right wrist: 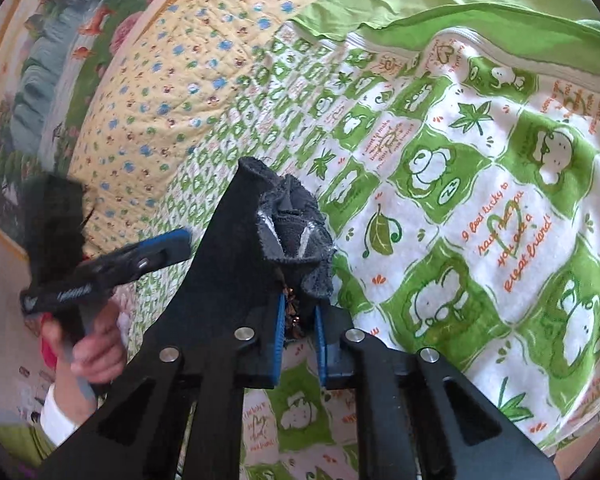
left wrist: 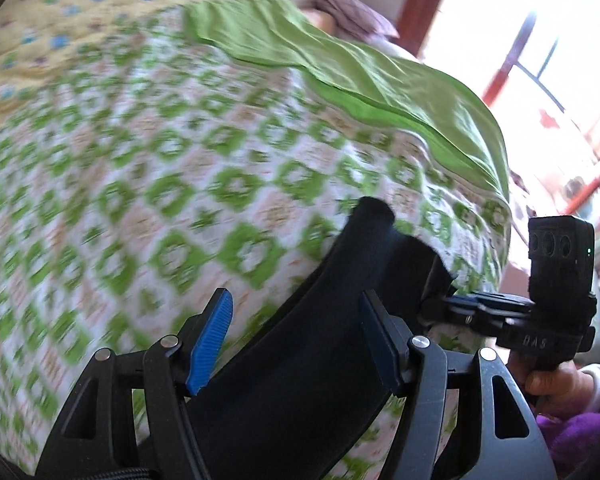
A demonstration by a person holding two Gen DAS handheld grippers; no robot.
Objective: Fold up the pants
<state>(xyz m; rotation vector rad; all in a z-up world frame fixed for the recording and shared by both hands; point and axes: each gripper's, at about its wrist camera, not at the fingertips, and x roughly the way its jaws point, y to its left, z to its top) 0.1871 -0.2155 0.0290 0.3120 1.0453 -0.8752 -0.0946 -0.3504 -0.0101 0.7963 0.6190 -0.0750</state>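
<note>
Both wrist views look down close over the frog-print blanket (left wrist: pixel 148 184) (right wrist: pixel 480 208), sharing it and the dark pants (left wrist: pixel 320 340) (right wrist: pixel 236 264).

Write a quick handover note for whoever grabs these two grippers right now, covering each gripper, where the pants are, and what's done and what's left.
Left gripper: open, dark pants running loosely between its fingers, not clamped.
Right gripper: shut on a bunched edge of the pants.
Pants: lifted above the green frog-print blanket, not lying flat; a plain green sheet lies at the far side.
Done: pants picked up.
Left: no fold visible yet; probably close the left gripper on the fabric, lay the pants flat, then fold.
</note>
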